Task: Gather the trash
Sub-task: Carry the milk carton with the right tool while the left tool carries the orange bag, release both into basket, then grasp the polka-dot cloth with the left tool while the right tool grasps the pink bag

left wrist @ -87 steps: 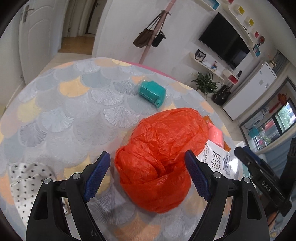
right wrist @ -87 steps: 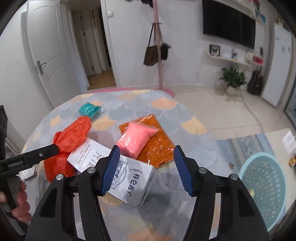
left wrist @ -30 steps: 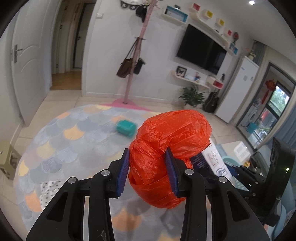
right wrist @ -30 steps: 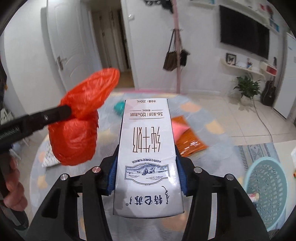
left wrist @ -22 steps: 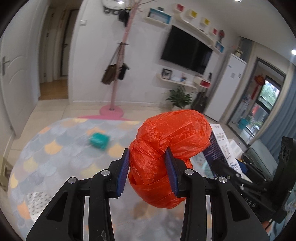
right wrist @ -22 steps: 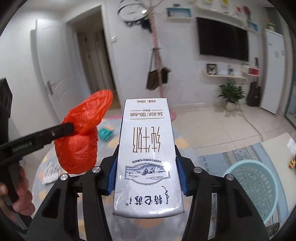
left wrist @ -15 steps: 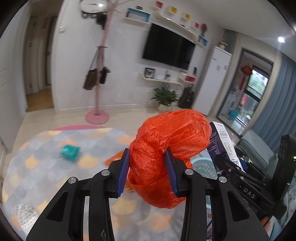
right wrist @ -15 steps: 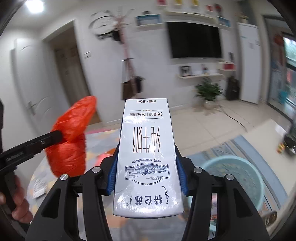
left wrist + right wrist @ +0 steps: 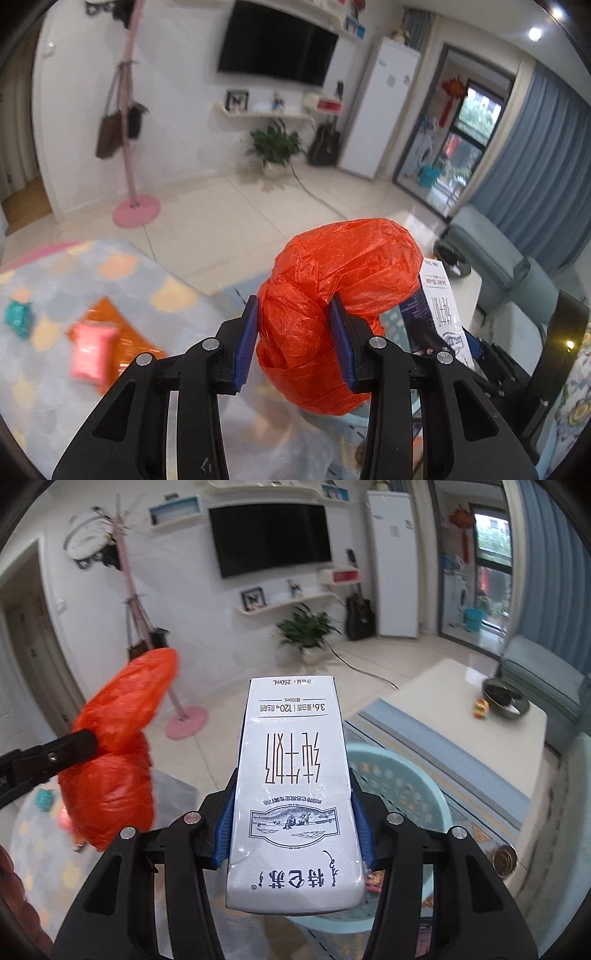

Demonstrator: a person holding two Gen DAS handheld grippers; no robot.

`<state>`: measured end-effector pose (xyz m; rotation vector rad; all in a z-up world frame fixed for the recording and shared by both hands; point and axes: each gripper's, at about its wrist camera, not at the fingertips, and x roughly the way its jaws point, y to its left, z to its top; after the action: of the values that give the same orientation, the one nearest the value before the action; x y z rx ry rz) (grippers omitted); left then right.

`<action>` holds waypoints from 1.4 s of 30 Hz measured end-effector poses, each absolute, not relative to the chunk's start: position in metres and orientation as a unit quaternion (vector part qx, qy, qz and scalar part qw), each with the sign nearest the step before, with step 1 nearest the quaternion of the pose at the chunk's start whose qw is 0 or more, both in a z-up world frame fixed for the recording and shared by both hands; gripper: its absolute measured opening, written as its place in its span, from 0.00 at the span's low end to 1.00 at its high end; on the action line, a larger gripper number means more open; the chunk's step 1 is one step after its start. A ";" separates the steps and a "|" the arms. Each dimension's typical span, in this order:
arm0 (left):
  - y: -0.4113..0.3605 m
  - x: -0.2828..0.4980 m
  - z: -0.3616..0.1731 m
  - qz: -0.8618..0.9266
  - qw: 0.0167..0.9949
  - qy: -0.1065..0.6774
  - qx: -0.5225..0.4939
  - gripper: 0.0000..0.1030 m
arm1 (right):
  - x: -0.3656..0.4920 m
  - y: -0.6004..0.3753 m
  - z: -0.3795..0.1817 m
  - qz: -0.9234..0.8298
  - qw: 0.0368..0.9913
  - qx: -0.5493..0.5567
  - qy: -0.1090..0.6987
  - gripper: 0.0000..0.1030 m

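Between each tool's clamped fingers: left tool (image 9: 293,341) orange bag (image 9: 332,310), right tool (image 9: 291,823) milk carton (image 9: 293,786)

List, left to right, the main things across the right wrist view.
orange plastic bag held in the left gripper → pink coat stand → milk carton clamped in the right gripper → light blue basket → white coffee table

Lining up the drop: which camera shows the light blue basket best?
The right wrist view: the light blue basket sits on the floor behind the milk carton, its rim and perforated wall visible. In the left wrist view the orange bag hides nearly all of it.
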<state>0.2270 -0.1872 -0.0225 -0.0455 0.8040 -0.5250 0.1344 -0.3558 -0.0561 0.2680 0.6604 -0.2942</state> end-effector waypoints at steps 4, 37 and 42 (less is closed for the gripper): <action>-0.212 0.242 -0.053 -0.254 0.870 0.422 -0.010 0.35 | 0.144 -0.374 -0.078 -0.180 0.910 0.135 0.349 0.47; -0.067 0.163 -0.005 -0.198 0.911 0.348 -0.098 0.74 | 0.122 -0.300 -0.052 -0.124 0.921 0.098 0.357 0.64; -0.010 0.131 0.013 -0.154 0.927 0.322 -0.118 0.74 | 0.113 -0.255 -0.030 -0.081 0.936 0.060 0.338 0.68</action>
<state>0.1308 -0.0104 0.0132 -0.2415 0.6598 -0.3154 0.1127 -0.2552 -0.0304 0.1234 0.6901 -0.1664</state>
